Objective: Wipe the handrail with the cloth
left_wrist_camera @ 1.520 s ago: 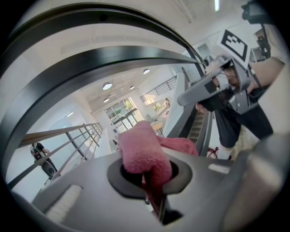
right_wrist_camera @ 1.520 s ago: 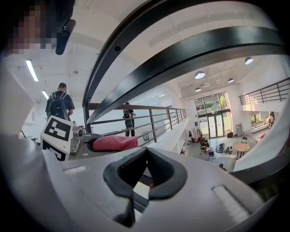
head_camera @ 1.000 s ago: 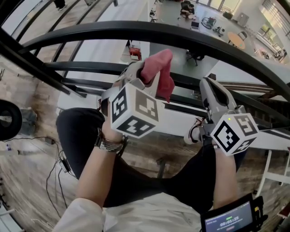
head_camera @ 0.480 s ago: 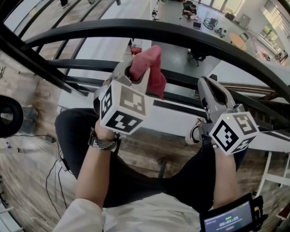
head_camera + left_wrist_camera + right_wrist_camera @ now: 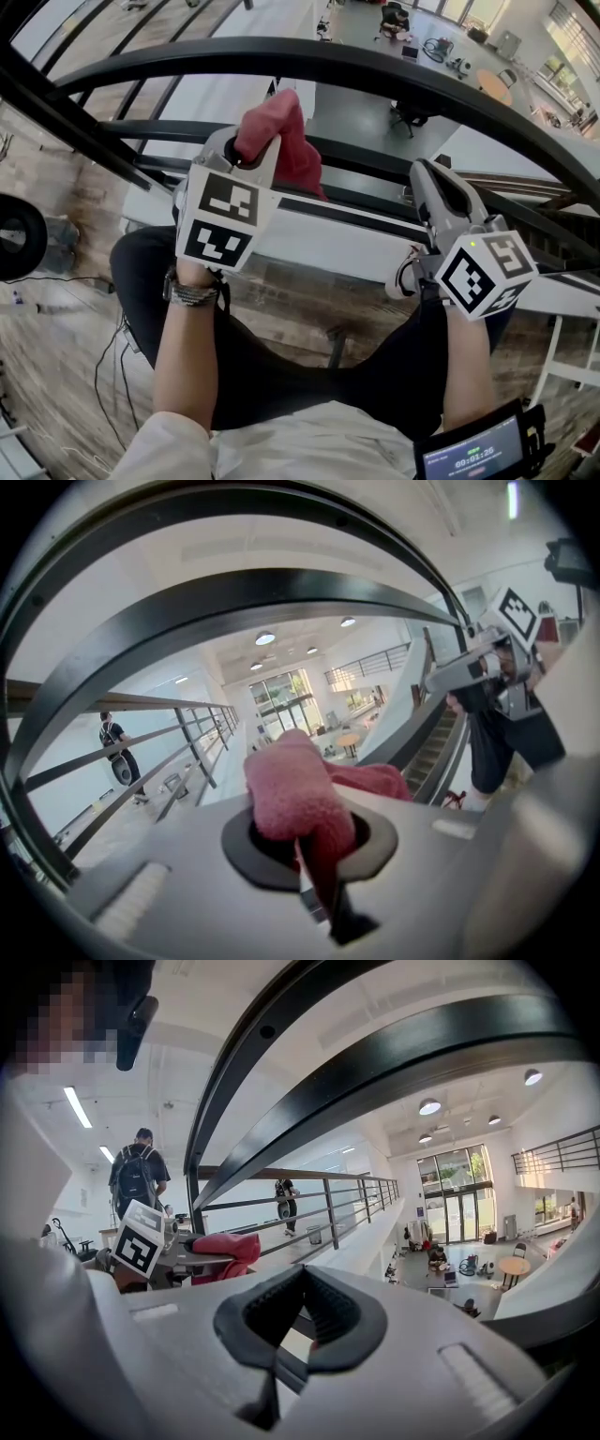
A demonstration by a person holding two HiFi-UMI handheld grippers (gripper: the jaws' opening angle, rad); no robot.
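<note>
The black handrail (image 5: 394, 77) curves across the top of the head view, with lower black rails (image 5: 375, 169) beneath it. My left gripper (image 5: 255, 150) is shut on a pink-red cloth (image 5: 279, 139), which bunches out past the jaws and sits just below the handrail, apart from it. In the left gripper view the cloth (image 5: 292, 794) fills the jaws of the left gripper (image 5: 305, 834) under the handrail (image 5: 234, 602). My right gripper (image 5: 427, 176) is shut on nothing, to the right and below the rail. Its own view shows the right gripper (image 5: 300, 1279), the handrail (image 5: 422, 1054) and the cloth (image 5: 225, 1246).
Beyond the rails is a drop to a lower floor (image 5: 366, 103) with desks and chairs. A person with a backpack (image 5: 137, 1177) stands along the walkway. Cables (image 5: 112, 347) and a black round object (image 5: 14, 246) lie on the wood floor at left. A small screen (image 5: 473, 450) sits bottom right.
My left gripper has moved left and upward with the cloth, closer to the handrail. The right gripper has stayed where it was.
</note>
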